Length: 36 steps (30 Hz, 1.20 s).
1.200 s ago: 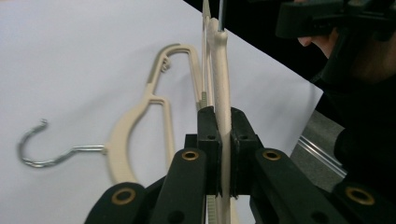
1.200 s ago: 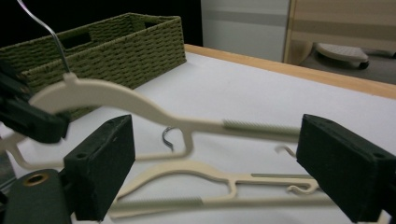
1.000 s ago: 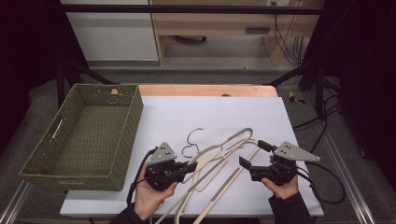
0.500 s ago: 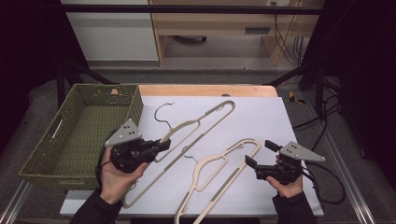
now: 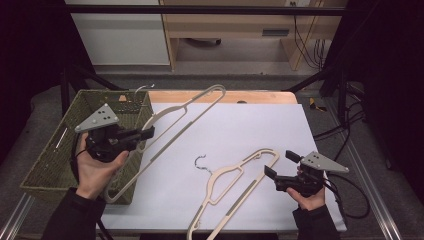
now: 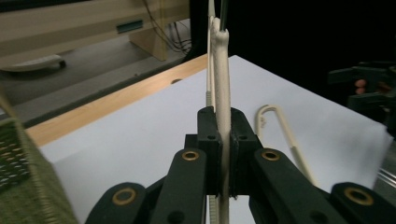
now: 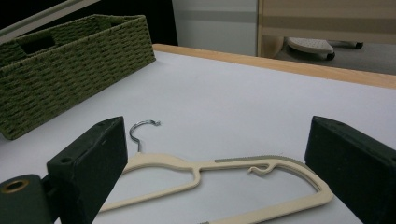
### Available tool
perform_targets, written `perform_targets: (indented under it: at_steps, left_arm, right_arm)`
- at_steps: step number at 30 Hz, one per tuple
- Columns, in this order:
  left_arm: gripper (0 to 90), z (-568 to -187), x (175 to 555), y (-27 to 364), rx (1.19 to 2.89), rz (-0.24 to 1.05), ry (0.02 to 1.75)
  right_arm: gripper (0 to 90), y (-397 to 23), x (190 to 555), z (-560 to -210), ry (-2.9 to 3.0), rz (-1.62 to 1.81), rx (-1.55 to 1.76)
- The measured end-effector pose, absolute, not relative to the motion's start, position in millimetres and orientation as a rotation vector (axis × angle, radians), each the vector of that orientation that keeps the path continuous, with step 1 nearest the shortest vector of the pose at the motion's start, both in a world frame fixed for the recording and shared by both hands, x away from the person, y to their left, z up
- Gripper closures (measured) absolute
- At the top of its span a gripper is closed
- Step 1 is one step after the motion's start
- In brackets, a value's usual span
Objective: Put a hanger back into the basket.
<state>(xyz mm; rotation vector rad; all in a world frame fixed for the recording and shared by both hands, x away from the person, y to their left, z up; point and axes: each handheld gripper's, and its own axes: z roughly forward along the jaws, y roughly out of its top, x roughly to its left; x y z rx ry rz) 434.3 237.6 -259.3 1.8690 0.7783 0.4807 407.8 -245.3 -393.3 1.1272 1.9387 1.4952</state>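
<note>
My left gripper [image 5: 146, 134] is shut on a cream plastic hanger [image 5: 186, 116] and holds it in the air, tilted. The hanger's metal hook [image 5: 143, 89] hangs above the far rim of the green woven basket [image 5: 46, 165], and its lower end reaches over the basket's near right corner. In the left gripper view the pads [image 6: 208, 154] pinch the hanger's thin bar [image 6: 219, 70] edge-on. A second cream hanger [image 5: 235, 181] lies flat on the white sheet. My right gripper [image 5: 281, 164] stands open beside its wide end and touches nothing. Between those open jaws that hanger [image 7: 187, 167] lies ahead.
The basket [image 7: 70, 60] stands at the table's left, beside the white sheet [image 5: 250, 125]. A wooden strip [image 5: 260, 96] runs along the sheet's far edge. Black frame bars and cables [image 5: 345, 130] border the right side.
My left gripper has lifted one hanger off the sheet and carried it left and up, over the basket. The other hanger stays on the sheet; my right gripper has barely moved.
</note>
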Motion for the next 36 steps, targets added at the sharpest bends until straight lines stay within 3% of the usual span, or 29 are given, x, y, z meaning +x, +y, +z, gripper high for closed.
perform_targets:
  at_steps: [19, 36]
  left_arm:
    - [85.8, -258, 474, 323, 1.85, 0.597, 0.916]
    - [85.8, -283, 494, 406, 1.82, 0.643, 1.042]
  right_arm:
    - [6.3, -243, 410, -395, 1.953, 1.483, 1.119]
    - [6.3, -241, 412, -398, 1.965, 1.467, 1.115]
